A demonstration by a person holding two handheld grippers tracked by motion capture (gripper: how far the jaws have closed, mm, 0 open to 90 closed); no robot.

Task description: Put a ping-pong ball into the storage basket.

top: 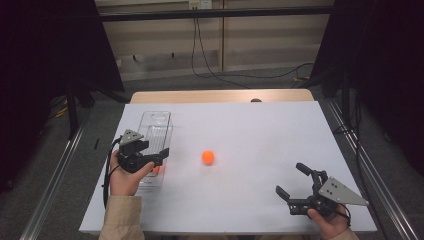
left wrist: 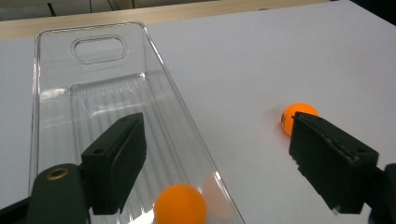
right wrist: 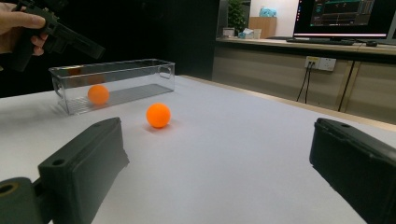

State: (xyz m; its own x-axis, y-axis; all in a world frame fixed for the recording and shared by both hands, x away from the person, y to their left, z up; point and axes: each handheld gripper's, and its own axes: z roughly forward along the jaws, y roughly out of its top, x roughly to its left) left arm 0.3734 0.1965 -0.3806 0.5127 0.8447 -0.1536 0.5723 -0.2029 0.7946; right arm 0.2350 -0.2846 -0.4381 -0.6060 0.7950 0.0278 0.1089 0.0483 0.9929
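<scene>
A clear plastic bin (top: pixel 156 131), long and narrow with ribbed flooring and an oval handle slot at its far end, is sitting on the left side of a white table (top: pixel 250 130). Inside it, at the near end, a smooth orange ball (left wrist: pixel 180 204) is resting on the ribbed floor, close to the near right corner. In the right gripper view the same bin (right wrist: pixel 116 79) is showing its glossy see-through walls, with the ball (right wrist: pixel 98 94) visible through them.

A second orange ball (top: pixel 208 157), round and matte, is lying on the bare table just right of the bin, well apart from its wall.

The left gripper (top: pixel 150 160), black with blocky flat pads, is hovering over the near end of the bin, held in a hand (top: pixel 125 175) coming out of a tan sleeve (top: pixel 120 220). Its jaws are standing open and holding nothing. In the left gripper view, the ball in the bin is lying below and between them, nearer the left one, not touching either pad; the right one is hanging outside the bin wall, partly covering the loose ball (left wrist: pixel 294 116) behind it.

The right gripper (top: pixel 295 182) is resting low at the near right of the table, jaws spread wide and empty. The loose ball (right wrist: pixel 158 115) is lying well ahead of it.
</scene>
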